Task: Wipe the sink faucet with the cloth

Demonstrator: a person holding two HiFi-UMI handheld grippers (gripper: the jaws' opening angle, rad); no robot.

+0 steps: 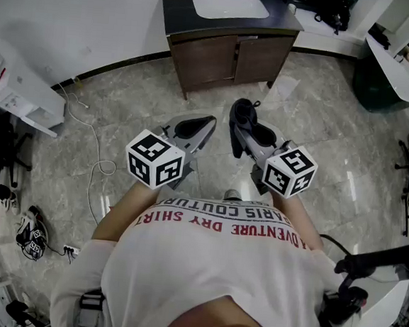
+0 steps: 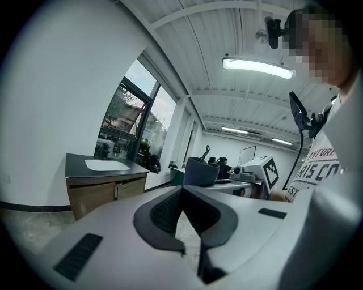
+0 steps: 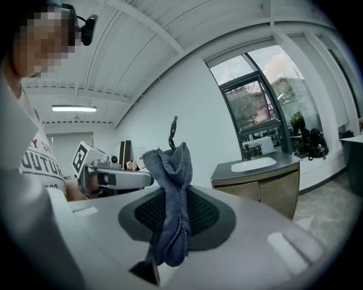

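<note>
Right claw (image 1: 244, 129) clamped on folded grey-blue woven cloth (image 3: 171, 170); long axis runs along the jaws, free end past tips. Left claw (image 2: 182, 190) closed, empty.

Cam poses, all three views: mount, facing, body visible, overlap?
Head view: on the head, steeply down at floor and sink; shirt, left gripper, right gripper with cloth show.
Left gripper view: along its shut, empty jaws toward the sink; shirt at right.
Right gripper view: along jaws shut on cloth; sink right, shirt left.
Shared: all see the sink; each gripper view sees the other gripper.
</note>
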